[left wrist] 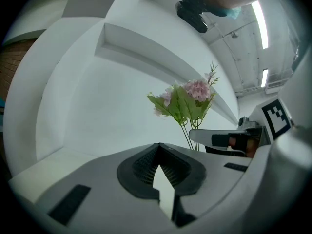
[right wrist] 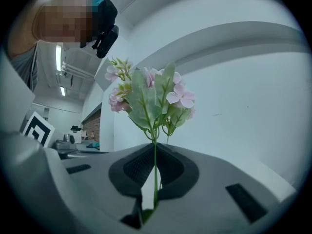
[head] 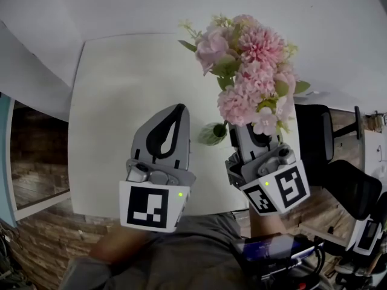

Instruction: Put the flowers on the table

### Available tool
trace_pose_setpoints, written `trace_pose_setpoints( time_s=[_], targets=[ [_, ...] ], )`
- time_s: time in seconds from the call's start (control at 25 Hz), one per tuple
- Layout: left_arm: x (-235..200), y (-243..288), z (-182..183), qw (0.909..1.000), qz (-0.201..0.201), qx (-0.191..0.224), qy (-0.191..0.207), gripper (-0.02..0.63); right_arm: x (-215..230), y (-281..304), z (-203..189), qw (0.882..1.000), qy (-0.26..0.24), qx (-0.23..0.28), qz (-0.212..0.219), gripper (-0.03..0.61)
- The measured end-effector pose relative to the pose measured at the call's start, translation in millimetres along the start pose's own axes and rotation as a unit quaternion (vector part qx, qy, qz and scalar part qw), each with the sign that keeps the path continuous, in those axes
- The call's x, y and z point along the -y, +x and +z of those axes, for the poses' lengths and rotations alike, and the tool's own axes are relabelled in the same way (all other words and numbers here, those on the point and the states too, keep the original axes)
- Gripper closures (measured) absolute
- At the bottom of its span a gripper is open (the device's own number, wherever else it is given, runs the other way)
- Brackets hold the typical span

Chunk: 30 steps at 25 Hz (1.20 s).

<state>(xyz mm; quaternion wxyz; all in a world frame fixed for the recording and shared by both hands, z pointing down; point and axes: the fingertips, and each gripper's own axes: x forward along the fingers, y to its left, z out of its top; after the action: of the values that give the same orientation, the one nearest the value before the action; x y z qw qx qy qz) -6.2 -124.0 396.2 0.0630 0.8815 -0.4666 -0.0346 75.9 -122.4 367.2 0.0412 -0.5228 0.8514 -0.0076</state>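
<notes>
Over the near edge of the white table (head: 103,101), towards its middle, the left gripper (head: 179,110) is held with its jaws brought together and nothing between them. Just right of it, a small green thing (head: 213,133) is seen at the table's surface; what it is cannot be told. Further right, the thin green stem of the pink flowers (head: 251,71) is clamped between the jaws of the right gripper (right wrist: 155,155), and the bunch is held upright above the table's right edge. A black chair (head: 314,132) is seen beyond that edge.
</notes>
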Motion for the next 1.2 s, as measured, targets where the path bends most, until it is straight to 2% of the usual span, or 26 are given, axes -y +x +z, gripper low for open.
trace_pose_setpoints(
  time_s=[0.36, 0.56, 0.8, 1.2],
  targets=[
    [-4.5, 17.8, 22.0, 0.9999, -0.002, -0.014, -0.008, 0.607, -0.2, 2.6, -4.4, 0.999, -0.006, -0.032, -0.007, 0.566],
    [-3.1, 9.9, 24.1, 0.9998, -0.001, -0.02, -0.007, 0.607, -5.7, -7.2, -19.0, 0.997, -0.017, -0.068, -0.023, 0.566],
    [0.9, 1.2, 26.6, 0.9994, -0.002, -0.031, 0.013, 0.607, -7.6, -18.0, -37.2, 0.992, -0.022, -0.124, -0.024, 0.563],
    [14.9, -12.7, 41.1, 0.9983, -0.004, -0.053, 0.026, 0.607, -18.8, -46.3, -46.4, 0.979, -0.016, -0.201, -0.015, 0.495]
  ],
)
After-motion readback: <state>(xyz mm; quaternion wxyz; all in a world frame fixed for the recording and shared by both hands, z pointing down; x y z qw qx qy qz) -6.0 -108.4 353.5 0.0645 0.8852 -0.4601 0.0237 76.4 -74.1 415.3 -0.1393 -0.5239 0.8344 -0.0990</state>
